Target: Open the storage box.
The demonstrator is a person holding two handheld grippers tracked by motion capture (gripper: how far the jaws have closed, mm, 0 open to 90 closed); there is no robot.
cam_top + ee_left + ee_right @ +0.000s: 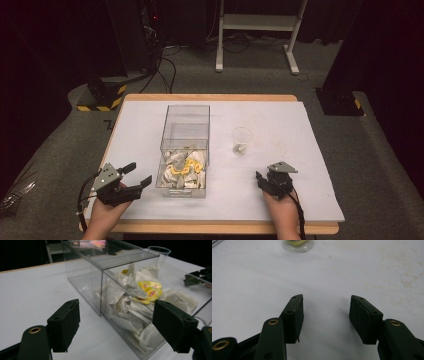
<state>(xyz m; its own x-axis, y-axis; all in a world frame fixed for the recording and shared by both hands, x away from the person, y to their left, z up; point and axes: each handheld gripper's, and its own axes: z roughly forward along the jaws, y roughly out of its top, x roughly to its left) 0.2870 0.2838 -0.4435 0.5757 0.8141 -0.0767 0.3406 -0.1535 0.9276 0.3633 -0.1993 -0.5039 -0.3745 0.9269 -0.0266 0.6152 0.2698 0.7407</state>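
Taking the clear, rectangular plastic box (185, 150) in the middle of the white-topped table (65, 165) as the landmark, the left gripper (136, 174) sits just off the box's near left corner, held in a hand (106, 212) that comes in from the table's near edge. Its two black jaws stand wide apart, with nothing between the pads and nothing touching them; in the left gripper view they frame the box's near end without reaching its wall. The jaws point toward the box from the left.

The box itself lies lengthwise away from the person. Its near half is packed with crumpled white paper sachets (125, 305), with a yellow tea-bag packet (148, 290) lying on top of the heap; the far half looks empty through the clear walls. How many sachets there are cannot be counted, since they overlap and the near end of the box is cut off by the lower edge of the left gripper view.

Right of the box, and a little farther back, stands a small clear plastic cup (242, 140) with something pale at the bottom, too small to make out. Only its base shows at the top edge of the right gripper view.

Farther right and nearer the person than the cup, the right gripper (259, 179) rests low over the bare table. Its jaws are parted to a middling gap, empty, with only the white surface between the pads.
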